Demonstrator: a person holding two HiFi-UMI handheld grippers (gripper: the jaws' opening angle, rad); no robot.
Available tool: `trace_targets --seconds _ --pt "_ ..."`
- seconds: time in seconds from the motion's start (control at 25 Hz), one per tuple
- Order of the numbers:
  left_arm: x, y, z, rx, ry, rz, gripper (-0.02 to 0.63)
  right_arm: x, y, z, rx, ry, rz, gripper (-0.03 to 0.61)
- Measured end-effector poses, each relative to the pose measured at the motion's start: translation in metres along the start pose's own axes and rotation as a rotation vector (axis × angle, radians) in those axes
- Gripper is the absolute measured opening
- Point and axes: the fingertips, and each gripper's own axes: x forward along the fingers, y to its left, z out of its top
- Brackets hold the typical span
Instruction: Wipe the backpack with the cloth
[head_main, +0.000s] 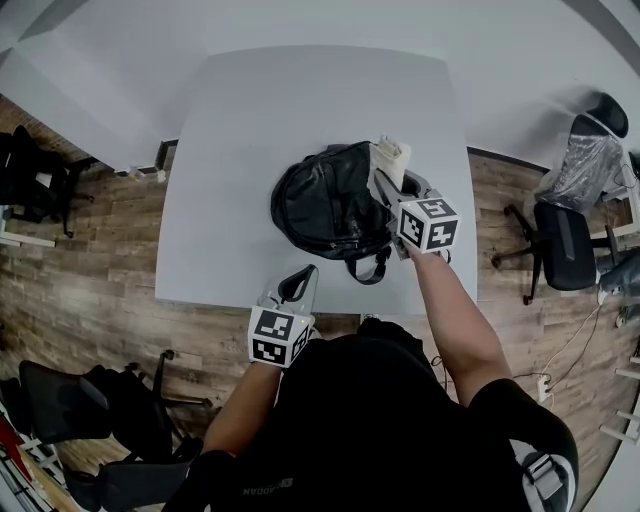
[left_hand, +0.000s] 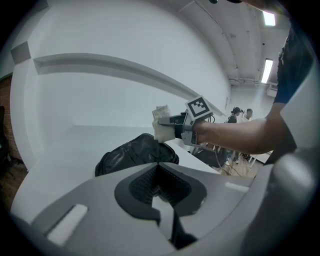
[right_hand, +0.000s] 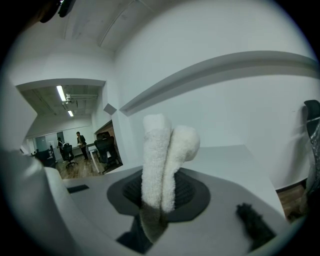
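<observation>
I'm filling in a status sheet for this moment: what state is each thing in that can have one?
backpack: lying slumped on the table; zipped or not, cannot tell.
cloth: folded, pinched between jaws, at the backpack's right side.
right gripper: shut on the cloth.
left gripper: shut, empty, by the table's near edge.

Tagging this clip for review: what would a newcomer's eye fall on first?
First, the glossy black soft backpack lying in the middle of the pale grey table. Next, the fluffy white folded cloth clamped in the right gripper, at the backpack's right side. The left gripper hangs shut and empty by the table's near edge.
</observation>
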Motion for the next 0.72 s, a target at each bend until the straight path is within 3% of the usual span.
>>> trace_targets --seconds 0.32,0.72 --pt "0.004 0.000 0.003 0.008 0.000 -0.010 0.006 -0.003 -0.009 0.003 -0.002 -0.007 -0.024 0.086" --pt "-0.004 0.012 0.001 -0.006 -0.015 0.031 0.006 0.004 0.022 0.001 -0.001 -0.019 0.032 0.086"
